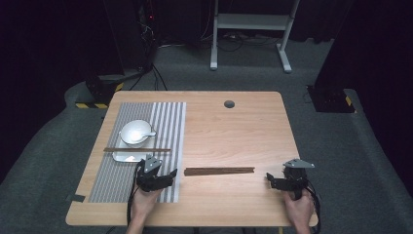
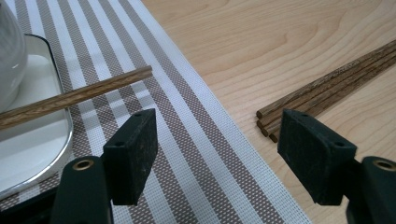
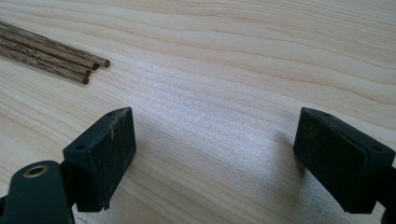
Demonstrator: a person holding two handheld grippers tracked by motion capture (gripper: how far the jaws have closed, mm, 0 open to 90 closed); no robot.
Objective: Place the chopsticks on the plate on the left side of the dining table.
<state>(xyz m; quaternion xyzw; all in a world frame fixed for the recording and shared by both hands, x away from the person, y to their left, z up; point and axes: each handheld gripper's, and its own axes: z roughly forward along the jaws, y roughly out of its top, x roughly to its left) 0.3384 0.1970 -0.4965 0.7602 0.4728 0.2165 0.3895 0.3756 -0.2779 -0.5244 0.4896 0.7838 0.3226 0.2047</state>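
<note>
While both grippers sit low near the front edge of the tabletop (image 1: 234, 122), neither has anything in it. Left gripper (image 1: 157, 179) hovers over the striped placemat's (image 1: 168, 122) right edge, jaws spread wide, nothing between them. Right gripper (image 1: 285, 181) is over bare wood, jaws equally wide, empty too.

Progress, judging by the layout: prob. a place setting underway. One chopstick (image 1: 137, 149) already lies across the white tray (image 1: 122, 157) on the mat, next to the bowl (image 1: 135, 131) w/ a spoon in it. The bundle of loose chopsticks (image 1: 219, 170) lies on bare tabletop between the two grippers, just right of the mat, untouched. So approx. one piece placed; a partner stick likely left to pick from the bundle and lay beside it.

Bundle's long axis runs left-right across the tabletop, roughly parallel to the front edge and to the placed stick. Left gripper view shows its near ends (image 2: 266, 123) close by the right jaw; right gripper view shows the opposite ends (image 3: 93, 67) up-left of the jaws.
</note>
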